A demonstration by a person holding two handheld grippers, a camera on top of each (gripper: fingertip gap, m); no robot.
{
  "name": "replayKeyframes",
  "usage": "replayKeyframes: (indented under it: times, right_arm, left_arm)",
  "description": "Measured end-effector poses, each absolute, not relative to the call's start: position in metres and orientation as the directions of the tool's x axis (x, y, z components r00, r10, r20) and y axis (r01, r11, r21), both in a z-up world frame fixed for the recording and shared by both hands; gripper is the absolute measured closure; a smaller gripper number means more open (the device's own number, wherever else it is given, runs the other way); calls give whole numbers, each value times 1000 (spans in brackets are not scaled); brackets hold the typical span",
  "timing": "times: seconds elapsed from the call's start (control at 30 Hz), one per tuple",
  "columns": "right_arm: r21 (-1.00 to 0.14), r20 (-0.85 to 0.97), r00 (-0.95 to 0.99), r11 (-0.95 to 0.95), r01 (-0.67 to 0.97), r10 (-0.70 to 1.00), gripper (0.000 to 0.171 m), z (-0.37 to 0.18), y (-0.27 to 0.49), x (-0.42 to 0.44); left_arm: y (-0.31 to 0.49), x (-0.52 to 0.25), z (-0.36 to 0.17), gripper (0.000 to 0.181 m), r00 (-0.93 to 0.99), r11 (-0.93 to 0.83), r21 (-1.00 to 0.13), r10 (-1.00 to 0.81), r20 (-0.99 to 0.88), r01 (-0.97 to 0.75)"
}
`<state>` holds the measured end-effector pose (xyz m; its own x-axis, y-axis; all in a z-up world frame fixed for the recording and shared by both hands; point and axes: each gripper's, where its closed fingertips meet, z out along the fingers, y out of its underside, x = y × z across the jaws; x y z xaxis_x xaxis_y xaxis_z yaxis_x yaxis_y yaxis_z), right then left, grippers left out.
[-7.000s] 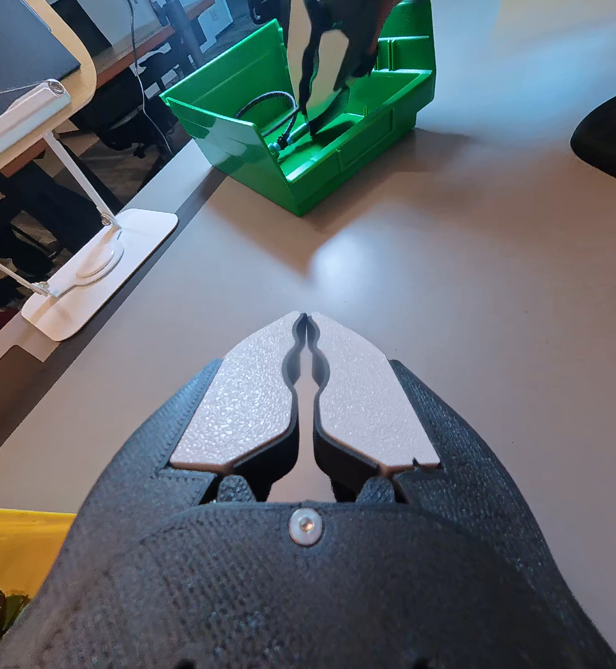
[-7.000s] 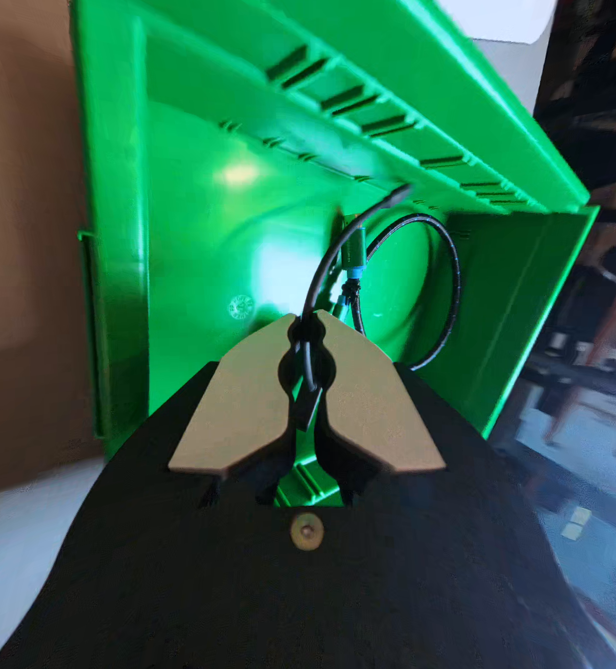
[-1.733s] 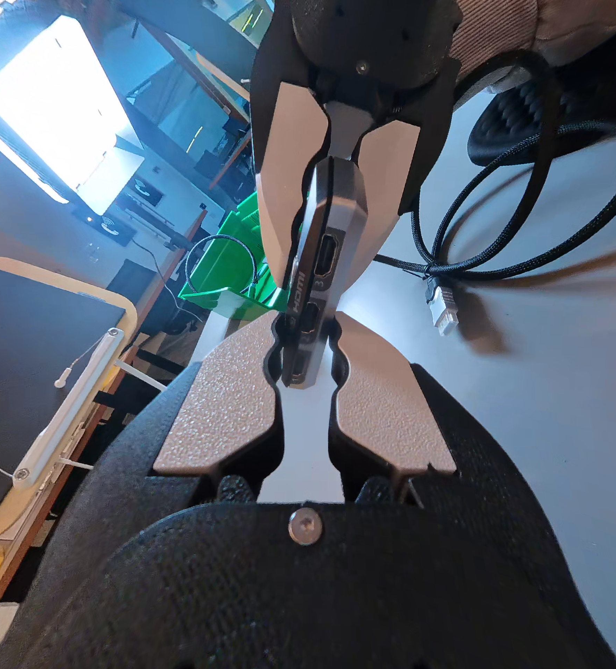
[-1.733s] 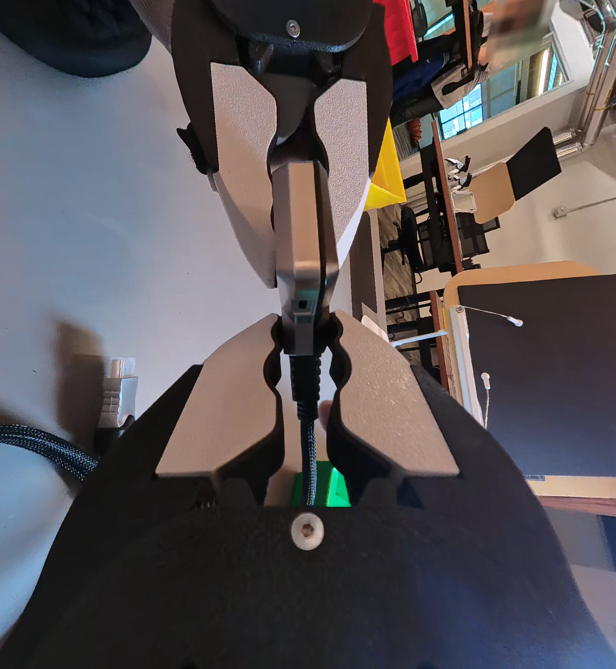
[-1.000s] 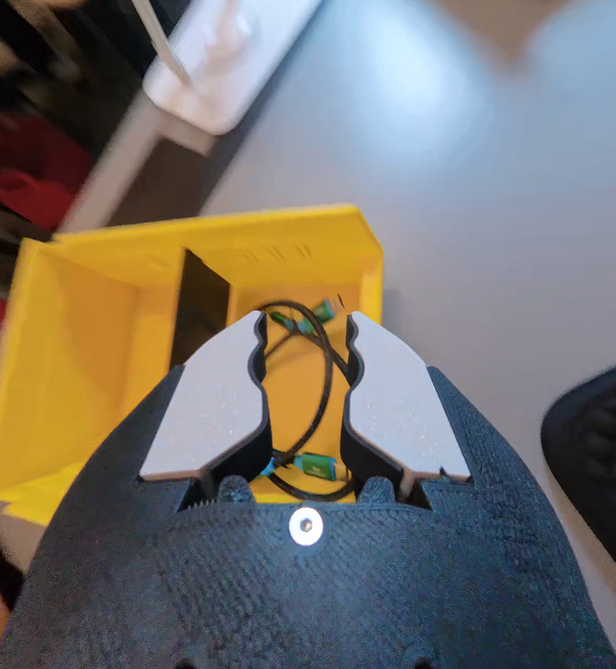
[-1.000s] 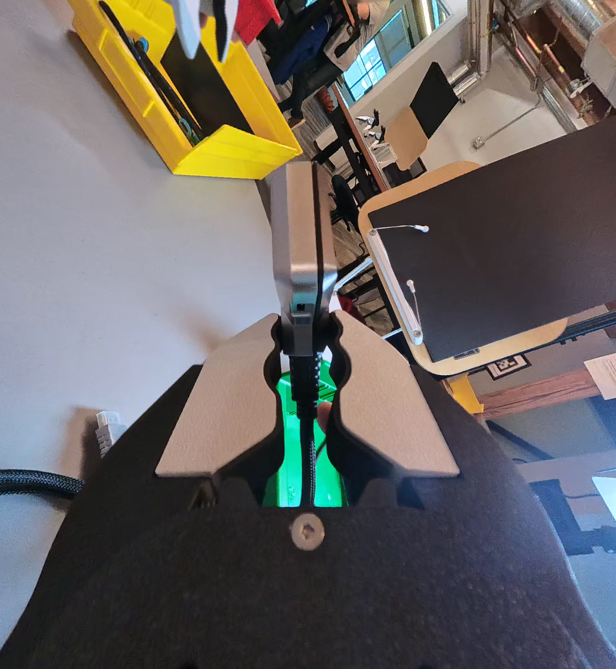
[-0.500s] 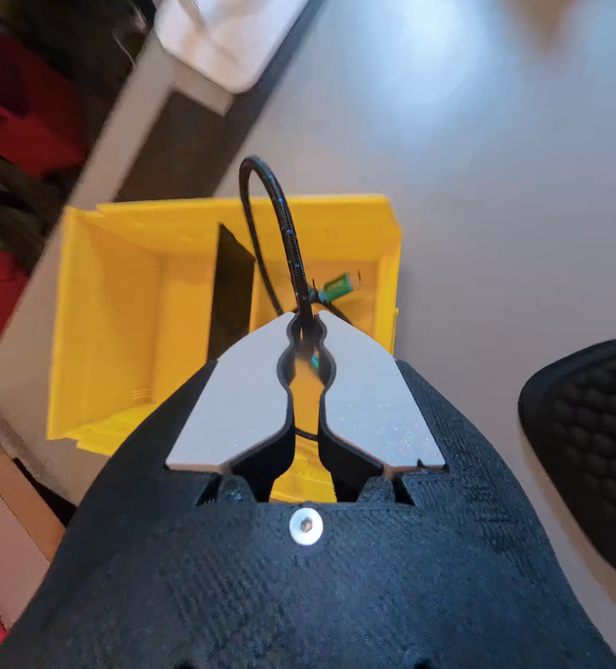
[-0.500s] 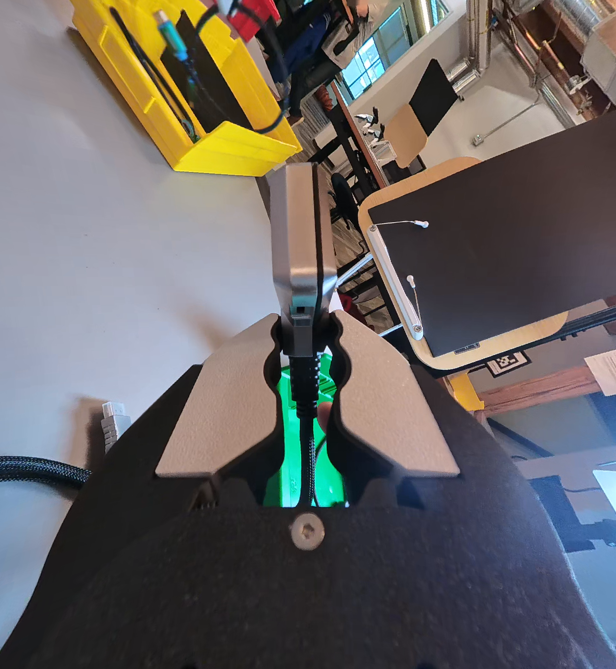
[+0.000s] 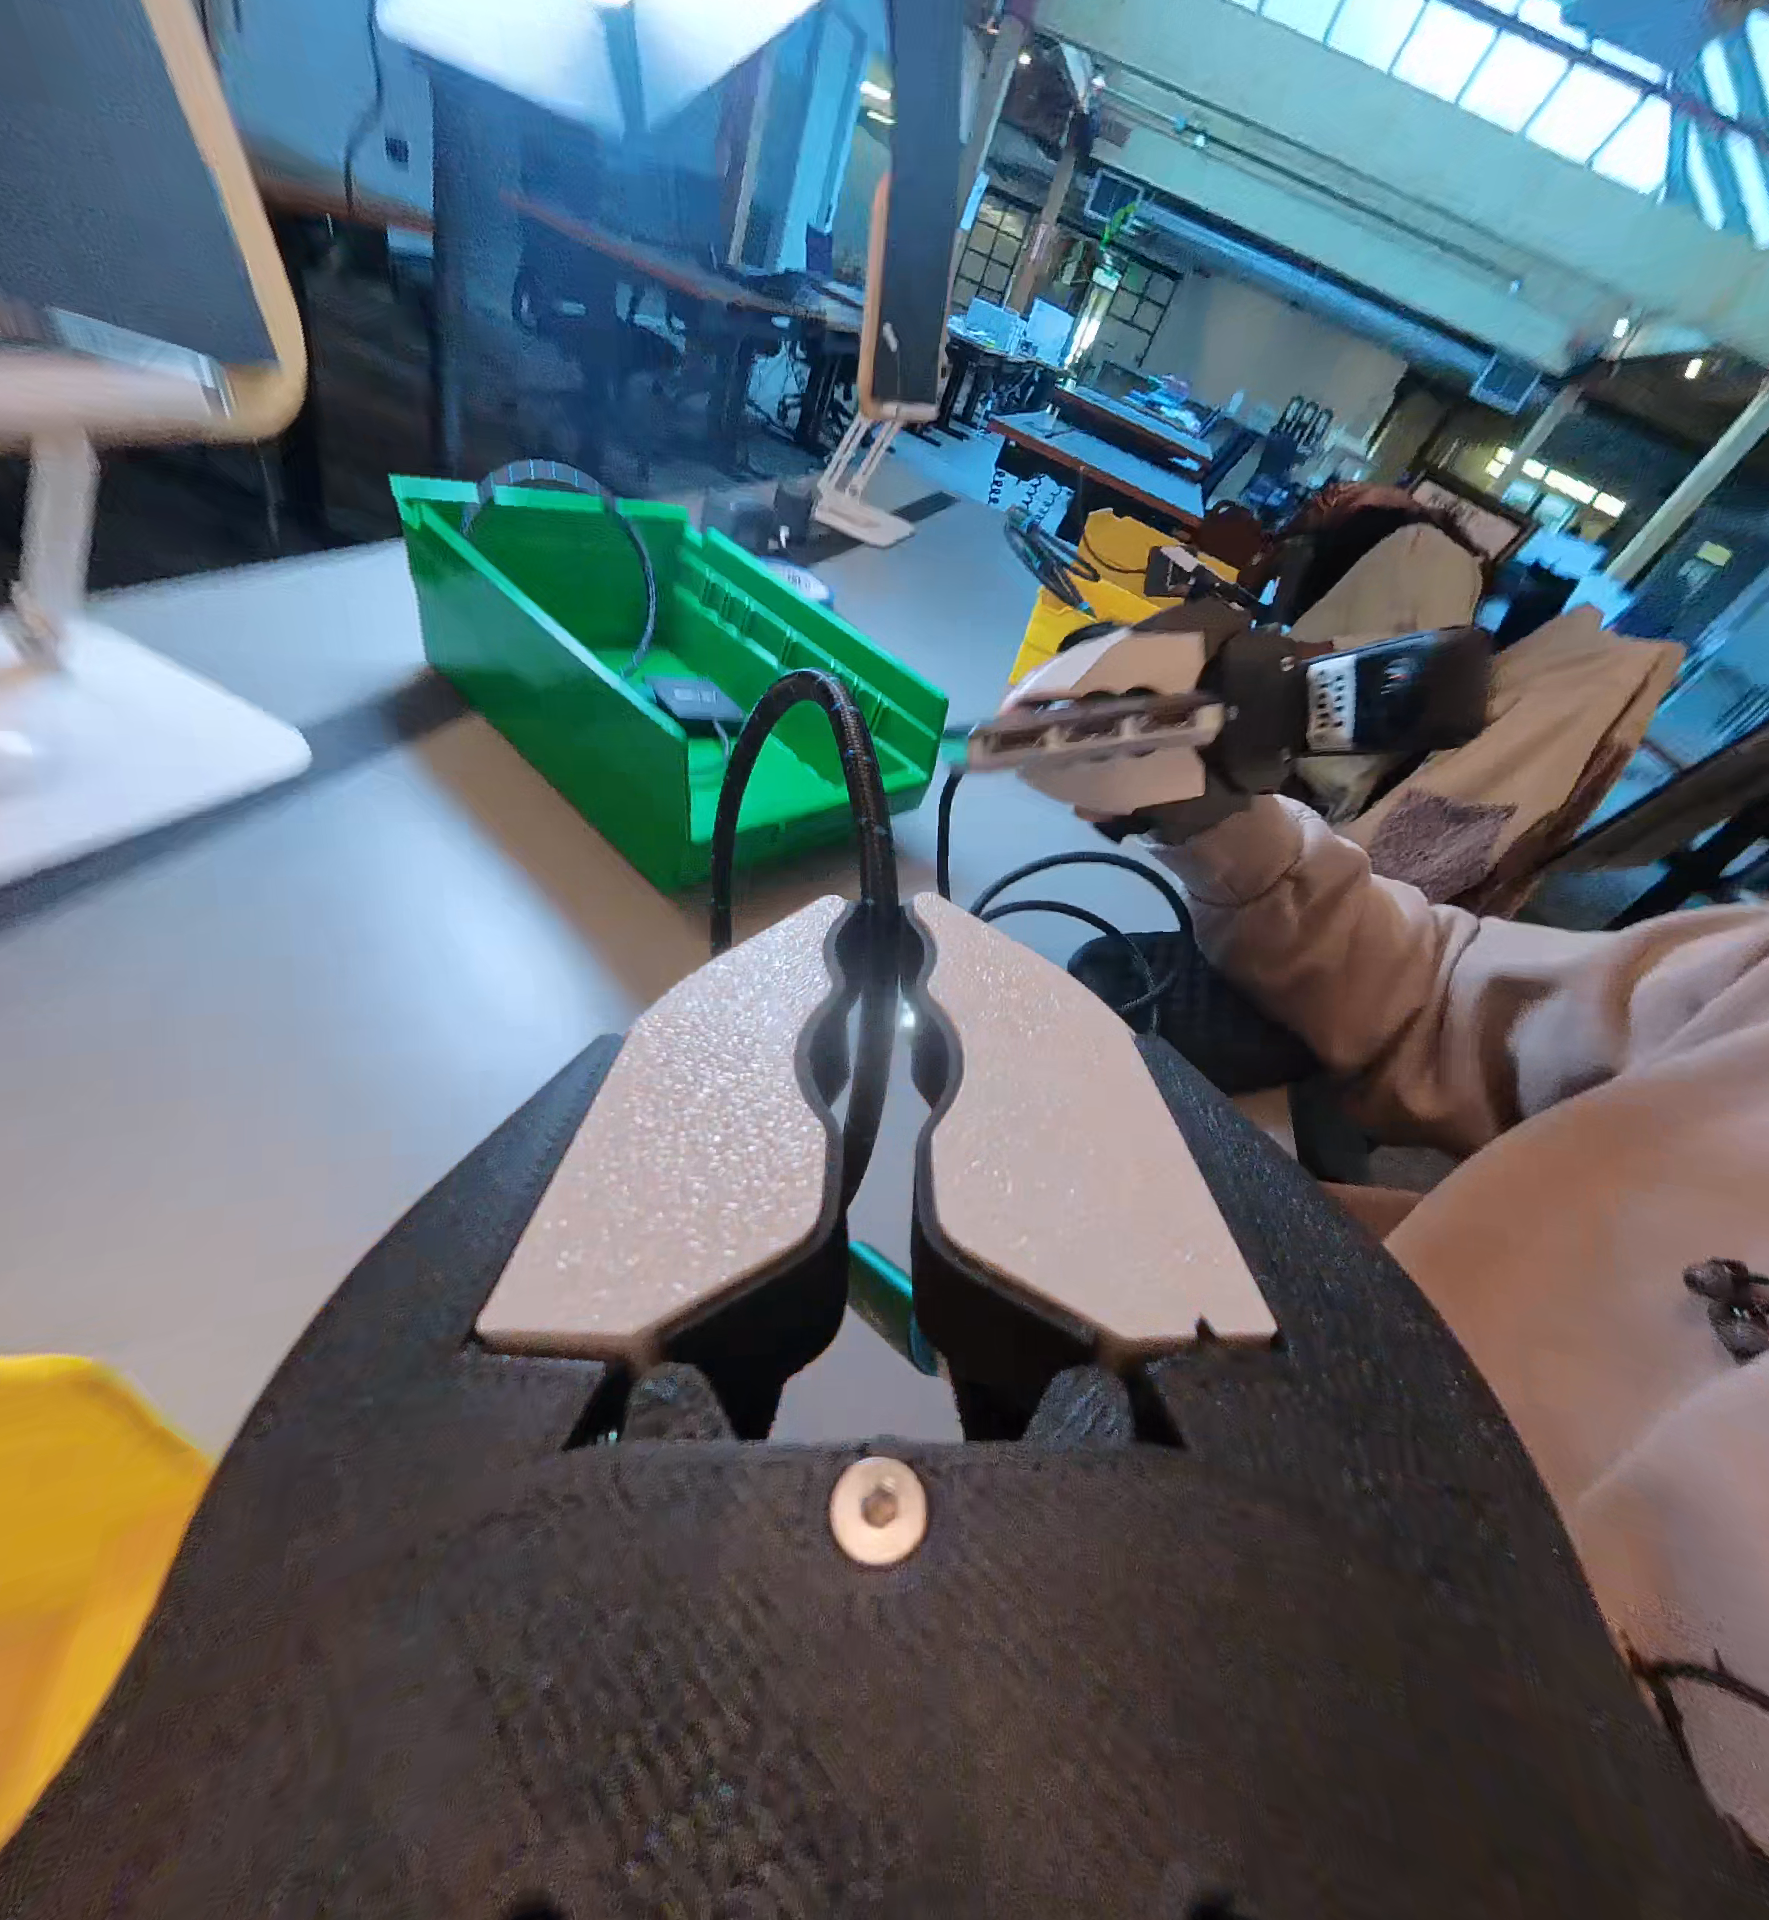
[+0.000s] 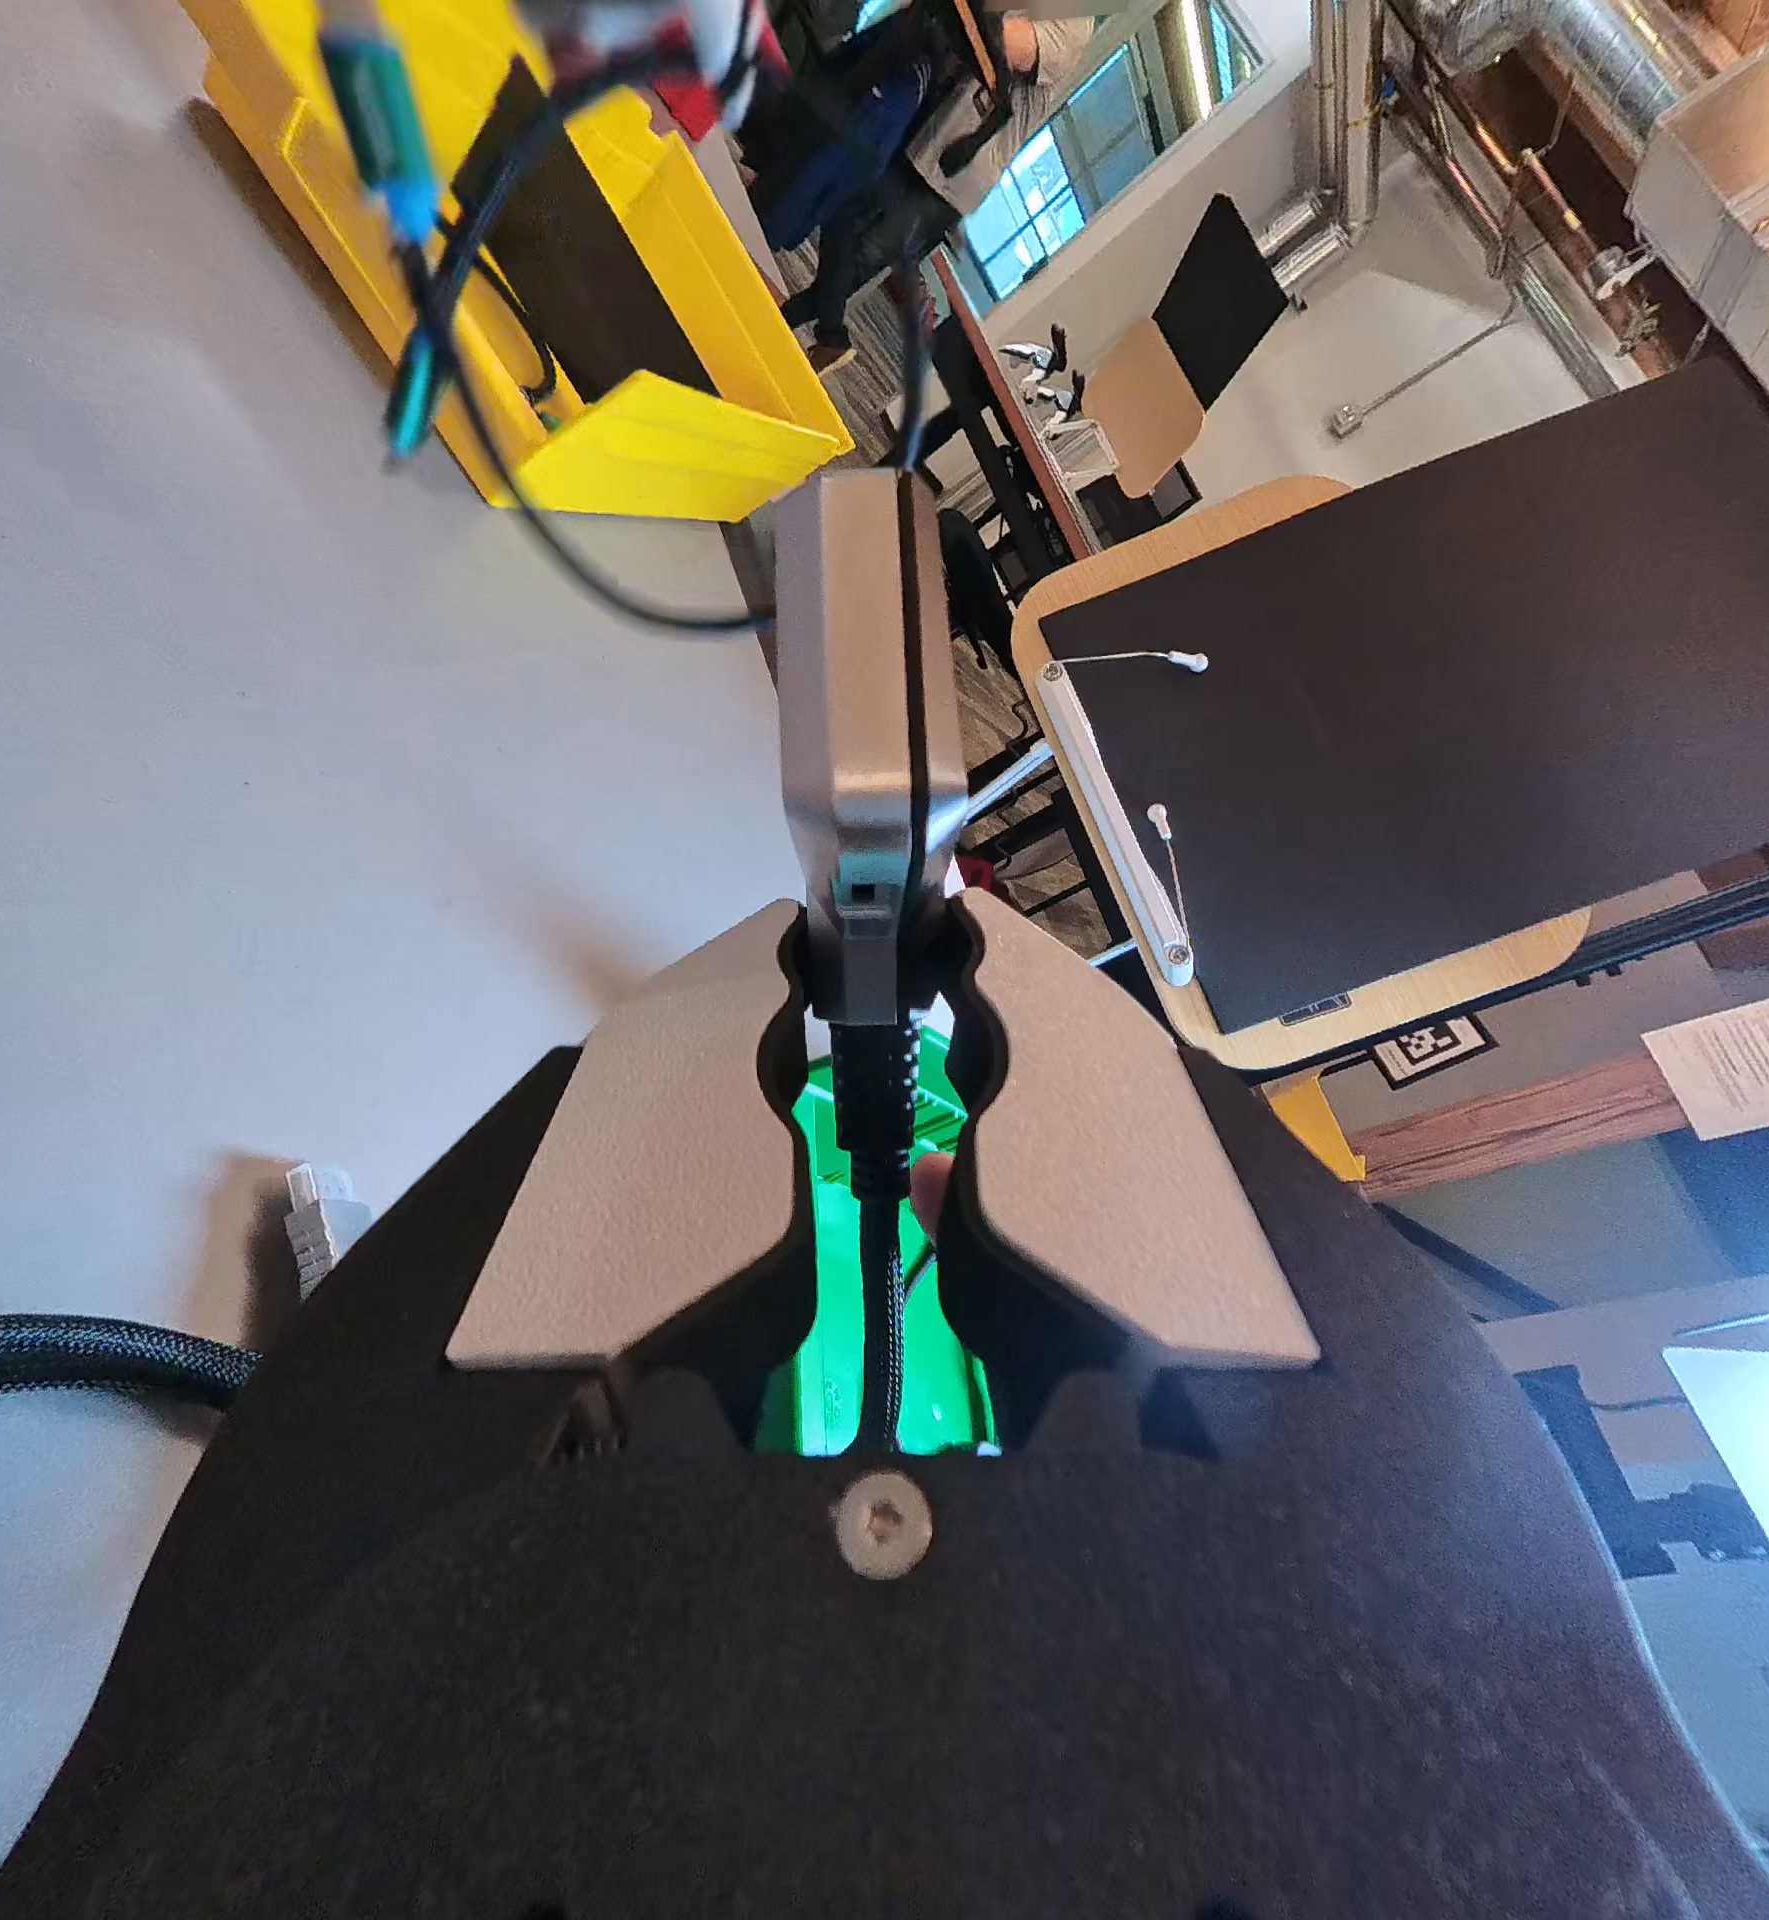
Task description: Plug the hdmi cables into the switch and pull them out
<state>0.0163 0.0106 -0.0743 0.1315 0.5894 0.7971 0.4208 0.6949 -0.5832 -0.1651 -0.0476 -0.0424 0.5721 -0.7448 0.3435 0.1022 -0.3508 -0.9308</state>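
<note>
My left gripper (image 9: pixel 880 914) is shut on a thin black cable (image 9: pixel 807 717) that loops up above the fingertips; a green plug (image 9: pixel 885 1299) of it shows low between the fingers. My right gripper (image 10: pixel 875 935) is shut on the cable end of a silver HDMI switch (image 10: pixel 859 707), which it holds up off the table. In the left wrist view the right gripper (image 9: pixel 1098 727) and the switch (image 9: pixel 1077 724) sit ahead to the right, ports facing me. In the right wrist view the cable's green plug (image 10: pixel 371 114) hangs blurred at top left.
A green bin (image 9: pixel 568 665) holds another cable and a dark device. A yellow bin (image 10: pixel 672 436) stands on the grey table. A thick braided cable (image 10: pixel 80 1351) with a silver plug (image 10: pixel 319 1226) lies on the table. A white lamp base (image 9: pixel 101 727) stands at left. A person's sleeve (image 9: pixel 1379 956) is at right. Across from one pair of fingers to the other is roughly 20 cm.
My left gripper closed on the thin cable in the yellow bin, lifted it out and swung toward the right gripper. The right gripper keeps holding the switch in place.
</note>
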Motion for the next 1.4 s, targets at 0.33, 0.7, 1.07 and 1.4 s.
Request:
replayKeyframes:
  times: [0.33,0.7,1.07,1.4]
  right_arm:
    - [-587,790,121,684,434,601,148,-84,18,18]
    - [-585,789,111,685,435,604,148,-86,16,14]
    - [-576,791,91,687,443,605,148,-92,14,10]
    - [-561,798,70,695,449,599,148,-100,12,8]
  left_arm:
    - [2,-189,-169,170,735,-558,-820,-503,454,125]
    - [-30,-200,-182,143,752,-350,-791,-628,-198,-501]
    - [-65,-149,-236,136,323,-207,-549,-938,-123,-810]
    - [-43,-141,-242,163,249,-111,-394,-914,-320,-912]
